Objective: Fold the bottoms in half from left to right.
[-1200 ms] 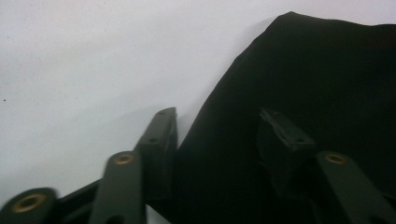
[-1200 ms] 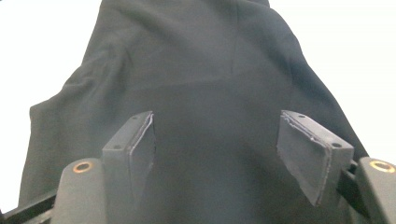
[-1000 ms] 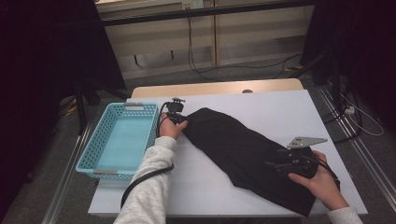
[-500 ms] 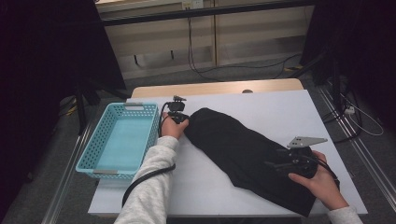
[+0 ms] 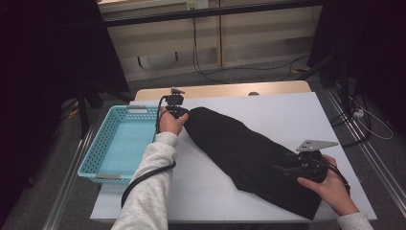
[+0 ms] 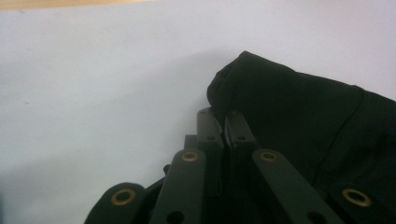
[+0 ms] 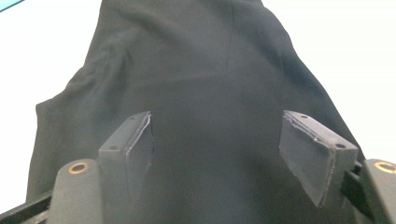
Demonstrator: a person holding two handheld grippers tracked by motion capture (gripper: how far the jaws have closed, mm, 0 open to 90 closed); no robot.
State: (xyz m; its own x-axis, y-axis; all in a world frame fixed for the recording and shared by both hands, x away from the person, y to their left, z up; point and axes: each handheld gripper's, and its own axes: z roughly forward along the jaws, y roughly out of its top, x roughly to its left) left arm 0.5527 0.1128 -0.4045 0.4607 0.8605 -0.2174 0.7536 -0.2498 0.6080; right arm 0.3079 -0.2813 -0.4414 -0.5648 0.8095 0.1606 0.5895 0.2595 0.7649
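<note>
- High view: my left claw has pinched the far corner of the black cloth on the white worktop, beside the blue basket, to lift it.
- Left gripper view: jaws clenched on the cloth's edge.
- Right gripper view: right claw released, hovering over the near end, steadying.

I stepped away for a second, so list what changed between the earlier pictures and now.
The left tongs have just been closing and now pinch the far corner of the black cloth, which looks slightly raised off the white table. The right tongs stay open over the cloth's near end, in the same spot. The blue basket has not moved.
</note>
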